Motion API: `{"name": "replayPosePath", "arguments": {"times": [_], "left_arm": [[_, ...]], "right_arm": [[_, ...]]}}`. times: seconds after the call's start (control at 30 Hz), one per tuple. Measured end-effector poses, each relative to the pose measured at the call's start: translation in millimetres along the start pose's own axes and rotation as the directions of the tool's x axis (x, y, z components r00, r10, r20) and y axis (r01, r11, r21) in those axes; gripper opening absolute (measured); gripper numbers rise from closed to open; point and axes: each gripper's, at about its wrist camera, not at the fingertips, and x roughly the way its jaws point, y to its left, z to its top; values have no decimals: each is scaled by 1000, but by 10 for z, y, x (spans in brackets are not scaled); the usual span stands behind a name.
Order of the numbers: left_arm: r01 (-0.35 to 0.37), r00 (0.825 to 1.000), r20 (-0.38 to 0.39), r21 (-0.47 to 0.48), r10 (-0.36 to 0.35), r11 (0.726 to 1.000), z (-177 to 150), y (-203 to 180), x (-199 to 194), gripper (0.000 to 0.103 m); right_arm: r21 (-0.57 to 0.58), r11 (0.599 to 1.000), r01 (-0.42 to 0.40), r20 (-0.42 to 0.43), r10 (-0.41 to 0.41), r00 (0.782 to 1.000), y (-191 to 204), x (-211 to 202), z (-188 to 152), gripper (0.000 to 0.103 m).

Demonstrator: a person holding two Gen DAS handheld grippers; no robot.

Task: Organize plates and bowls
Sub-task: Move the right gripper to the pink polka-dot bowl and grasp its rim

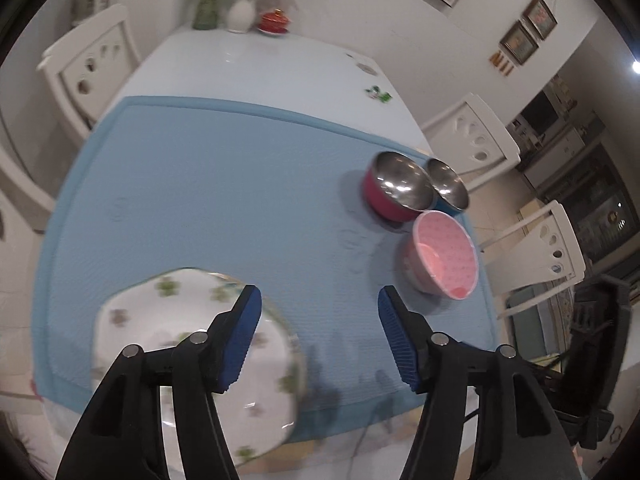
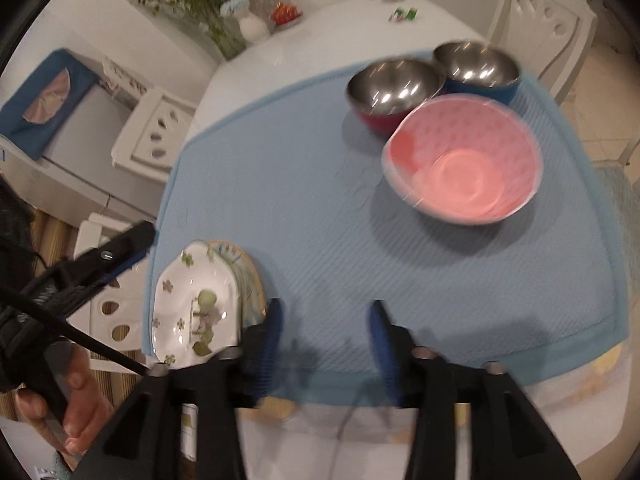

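Right wrist view: pink bowl [image 2: 464, 160] lies far-right of the spread, empty right gripper [image 2: 325, 344] (left gripper [image 1: 320, 336] likewise spread, over plates [image 1: 192, 344]).

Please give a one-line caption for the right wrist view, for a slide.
Open right gripper above blue mat; stacked plates left, three bowls grouped far right.

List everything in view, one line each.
Mat: one, blue, on the white table.
Plates: two, stacked; white flowered on top, mat's near left corner.
Steel bowls: two, one red outside, one blue outside, far right of mat.
Pink bowl: one, just in front of them.
Vases, flowers, red dish: far end of table.
Chairs: white, around table.
Left gripper, right gripper: fingers apart, nothing between.
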Motion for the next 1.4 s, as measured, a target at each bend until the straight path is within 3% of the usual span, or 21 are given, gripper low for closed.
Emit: {"name": "replayPosePath", "arguments": {"times": [0.13, 0.37, 0.5, 0.73, 1.03, 1.4], "left_arm": [[14, 1000, -22, 21, -13, 1000, 34, -364, 203, 59], [45, 996, -80, 36, -42, 998, 59, -838, 585, 59], [50, 993, -107, 30, -46, 998, 70, -987, 781, 59], [51, 989, -142, -10, -52, 999, 90, -1124, 1124, 59], [-4, 986, -168, -41, -2, 999, 151, -1185, 1472, 59], [-50, 975, -218, -56, 37, 997, 224, -1129, 1874, 57]], "right_arm": [[15, 1000, 17, 55, -18, 998, -397, -243, 129, 55], [132, 990, 38, 53, -45, 998, -1144, -357, 391, 55], [141, 988, 54, 46, -61, 997, -1397, -381, 482, 55], [102, 993, 64, 8, -65, 998, -1592, -268, 603, 55], [86, 995, 53, -51, -48, 998, -1788, 0, 798, 55], [51, 998, 40, -122, -33, 992, -1795, 491, 1043, 55]]}}
